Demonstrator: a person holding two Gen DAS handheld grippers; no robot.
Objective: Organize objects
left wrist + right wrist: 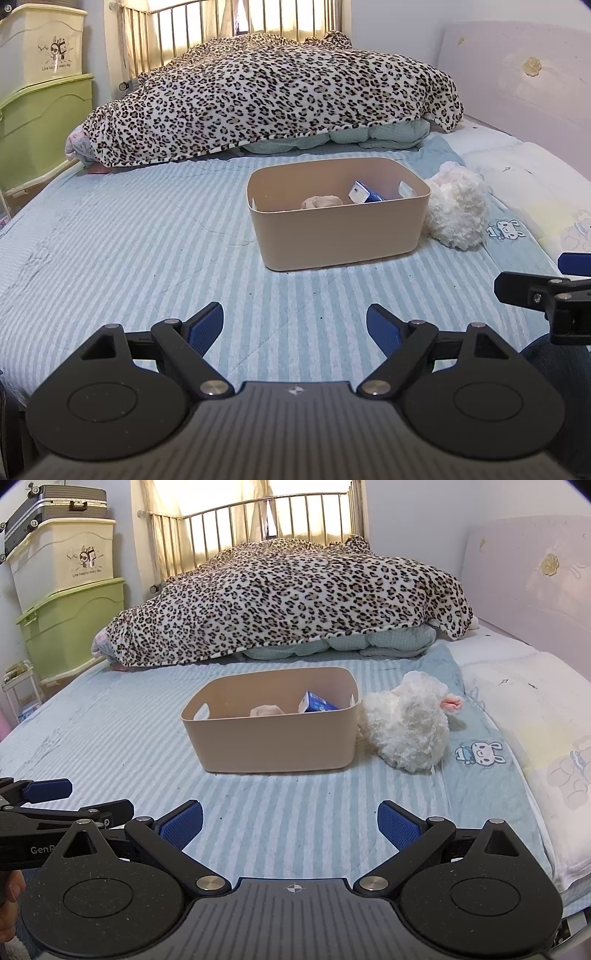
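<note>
On the striped bed (110,746), nearest us, we hold the left tool (294,325) and the right tool (290,821) low and level side by side, each with its blue pads spread apart and nothing between them, both aimed across the sheet. Farther on, the beige bin (273,746) stands upright with a blue carton (317,703) and a pale bundle (266,710) already inside; the white plush toy (406,731) lies on the sheet touching the bin's right wall, not yet stowed. We judge the risk to be a shallow pinch on loose fur that lets the toy slip, or a push that shoves the light bin askew. Beyond, a leopard-print blanket (295,602) heaps against the railing.
</note>
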